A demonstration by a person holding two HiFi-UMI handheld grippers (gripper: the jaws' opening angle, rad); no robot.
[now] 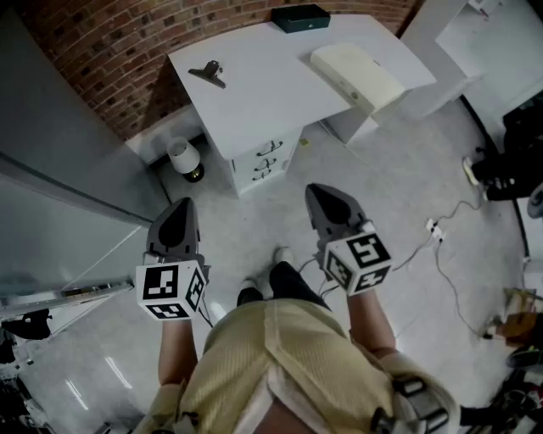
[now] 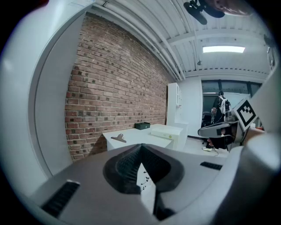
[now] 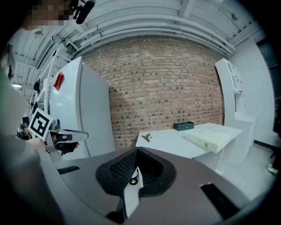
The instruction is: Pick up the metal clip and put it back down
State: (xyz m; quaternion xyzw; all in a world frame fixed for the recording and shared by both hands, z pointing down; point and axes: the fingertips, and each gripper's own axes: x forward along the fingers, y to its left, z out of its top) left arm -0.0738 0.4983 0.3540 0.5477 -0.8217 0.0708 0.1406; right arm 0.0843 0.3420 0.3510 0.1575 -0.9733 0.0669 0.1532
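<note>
The metal clip (image 1: 209, 73) lies on the white desk (image 1: 254, 76) near its left corner, far ahead of both grippers. It also shows small in the left gripper view (image 2: 118, 138) and in the right gripper view (image 3: 146, 137). My left gripper (image 1: 180, 208) hangs over the floor well short of the desk, jaws shut with nothing between them (image 2: 139, 147). The right gripper (image 1: 319, 195) is held beside it at about the same distance, also shut and empty (image 3: 136, 152). Neither touches the clip.
A dark box (image 1: 300, 17) sits at the desk's far edge, and a cream box (image 1: 356, 75) overhangs its right side. Drawers (image 1: 265, 159) face me under the desk. A small white lamp (image 1: 184, 158) stands on the floor; cables (image 1: 441, 242) run at right. A grey panel (image 1: 51, 169) stands left.
</note>
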